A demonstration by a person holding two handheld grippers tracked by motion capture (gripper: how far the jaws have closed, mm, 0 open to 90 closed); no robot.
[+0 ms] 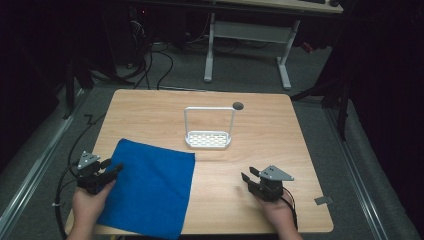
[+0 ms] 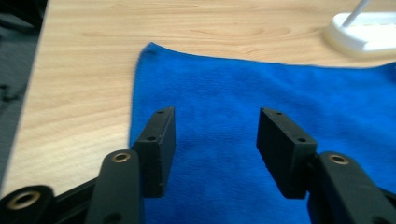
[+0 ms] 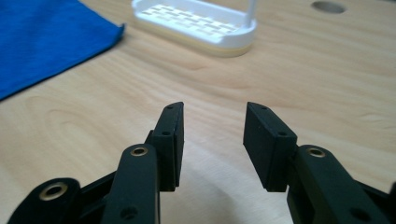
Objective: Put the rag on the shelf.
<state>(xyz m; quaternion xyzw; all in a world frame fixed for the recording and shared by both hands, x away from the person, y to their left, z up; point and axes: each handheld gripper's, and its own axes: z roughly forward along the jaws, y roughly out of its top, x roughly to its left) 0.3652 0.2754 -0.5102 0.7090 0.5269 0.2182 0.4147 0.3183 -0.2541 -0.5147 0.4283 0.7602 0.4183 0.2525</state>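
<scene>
- One blue square microfibre cloth (image 1: 150, 187) lay flat in the lower left of the high view, on the light wooden tabletop (image 1: 260, 145); its near edge hung slightly over the tabletop's front edge.
- One white wire-handled rack with a slotted base (image 1: 208, 139) stood near the centre of that frame, apart from the cloth.
- Two grippers were present: the left gripper (image 1: 111, 171) at the lower left, its fingers spread and empty over the cloth's left edge, and the right gripper (image 1: 249, 179) at the lower right, fingers spread over bare wood, pinching nothing.
- The cloth sat skewed, its far left corner pointing toward the upper left; no long axis could be told.
- The left gripper view showed the cloth's (image 2: 243, 121) pile between the fingers (image 2: 161, 140).
- The right gripper view showed the rack's (image 3: 196, 23) slots, the cloth's corner (image 3: 51, 42), and a round hole in the tabletop (image 3: 328, 6) at upper right.
</scene>
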